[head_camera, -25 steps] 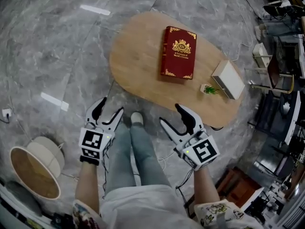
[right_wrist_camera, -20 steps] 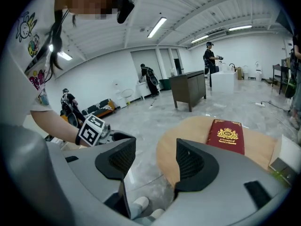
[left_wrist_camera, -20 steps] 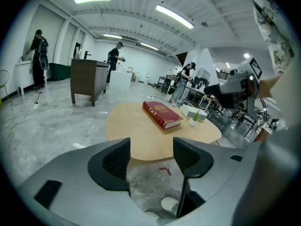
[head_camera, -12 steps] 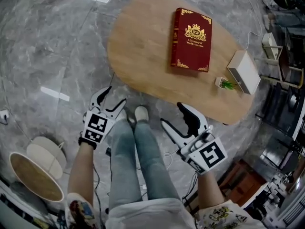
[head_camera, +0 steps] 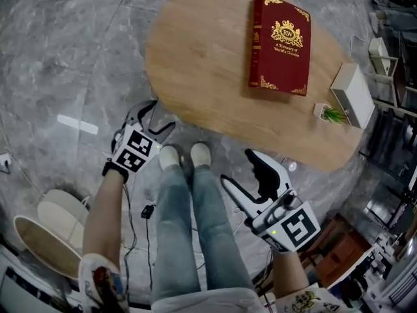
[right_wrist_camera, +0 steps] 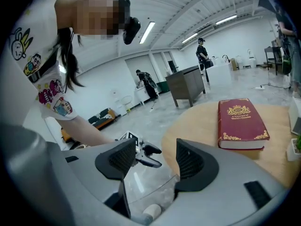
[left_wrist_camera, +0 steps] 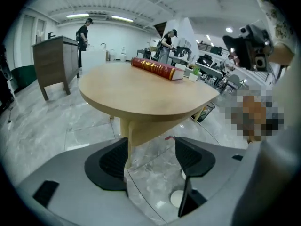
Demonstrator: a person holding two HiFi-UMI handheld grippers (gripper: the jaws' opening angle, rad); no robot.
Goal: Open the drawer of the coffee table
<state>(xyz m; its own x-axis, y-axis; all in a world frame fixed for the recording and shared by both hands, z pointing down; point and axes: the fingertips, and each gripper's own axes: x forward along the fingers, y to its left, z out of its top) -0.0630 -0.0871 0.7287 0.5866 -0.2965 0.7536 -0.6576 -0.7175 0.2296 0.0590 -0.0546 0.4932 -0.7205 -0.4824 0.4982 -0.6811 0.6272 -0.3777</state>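
coffee table (head_camera: 208,77): oval, pale wooden top; stands on the grey marbled floor (head_camera: 65,57) straight ahead of the person's light shoes (head_camera: 171,156); seen from the left gripper view (left_wrist_camera: 141,95) its rim is above the jaws, with a wooden pedestal (left_wrist_camera: 136,135) under the top
drawer: no view shows it clearly; I cannot tell where on the table it sits
left gripper (head_camera: 159,115): just beside the table's near-left rim, pointing down and toward it; the jaws have just been opening and now stand wide apart (left_wrist_camera: 150,159); nothing between the pads, only floor and the pedestal behind them
right gripper (head_camera: 240,168): over the floor beside the person's right leg, near the table's near edge but apart from it; jaws wide apart (right_wrist_camera: 153,159), nothing clamped; the left gripper's tips show through the gap, well beyond
book (head_camera: 280,44): red with gold print, closed, lying flat on the top toward its far right
potted plant (head_camera: 333,114): small, in a white pot, near the right end of the top
white box (head_camera: 355,95): just beside the plant, at the table's right end
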